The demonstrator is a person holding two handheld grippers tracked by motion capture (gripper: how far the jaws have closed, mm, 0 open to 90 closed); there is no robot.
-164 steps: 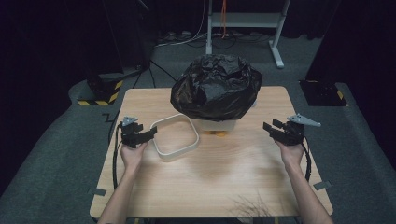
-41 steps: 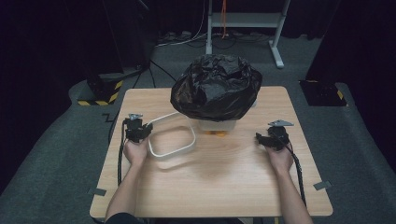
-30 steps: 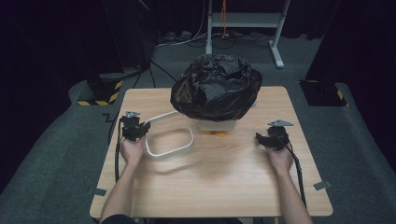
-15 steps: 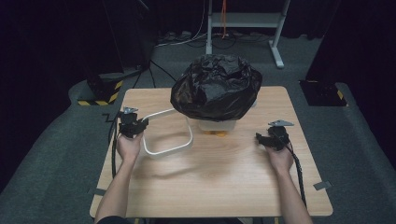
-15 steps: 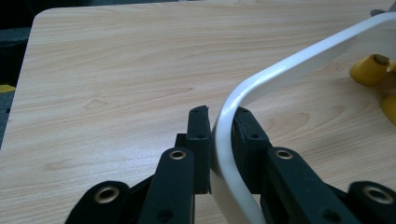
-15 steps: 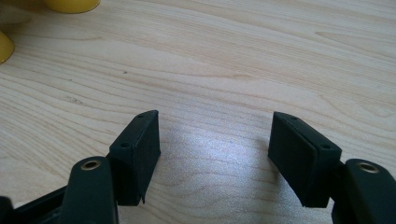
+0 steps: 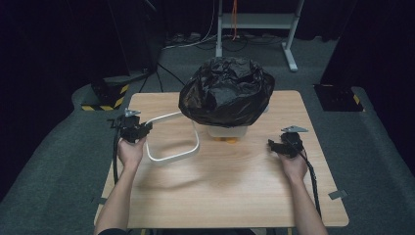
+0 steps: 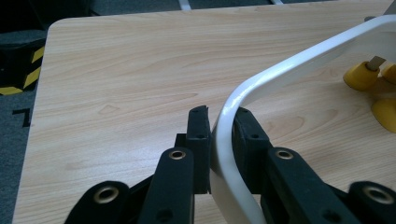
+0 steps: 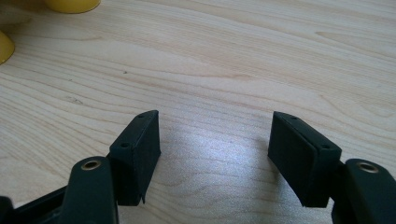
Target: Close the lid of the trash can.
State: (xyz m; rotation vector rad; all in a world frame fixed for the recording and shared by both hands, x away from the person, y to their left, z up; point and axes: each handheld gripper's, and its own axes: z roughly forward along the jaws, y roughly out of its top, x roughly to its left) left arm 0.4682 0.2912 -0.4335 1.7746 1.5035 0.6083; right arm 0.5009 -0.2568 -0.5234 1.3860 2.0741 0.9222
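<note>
A white rounded-rectangle ring (image 7: pixel 172 157) hangs a little above the wooden table (image 7: pixel 235 196), left of centre. My left gripper (image 7: pixel 142 128) is shut on the ring's near-left corner. In the left gripper view the black pads (image 8: pixel 198 128) press on both sides of the white band (image 8: pixel 280 70) at my left gripper (image 8: pixel 219 116). A crumpled black plastic bag (image 7: pixel 226 92) covers a white bin (image 7: pixel 227 131) with yellow feet (image 7: pixel 229 140) at the table's back centre. My right gripper (image 7: pixel 274 145) hovers low at the right, open and holding nothing (image 9: pixel 215 135).
Yellow feet show at the edge of the left gripper view (image 8: pixel 362 77) and of the right gripper view (image 9: pixel 70 4). A black-and-yellow striped block (image 7: pixel 105 105) lies on the floor at the left. A metal desk frame (image 7: pixel 288 44) stands behind the table.
My left gripper has risen a little with the white ring, whose held corner now sits higher. The right gripper came inward several seconds ago and has since stayed still.
</note>
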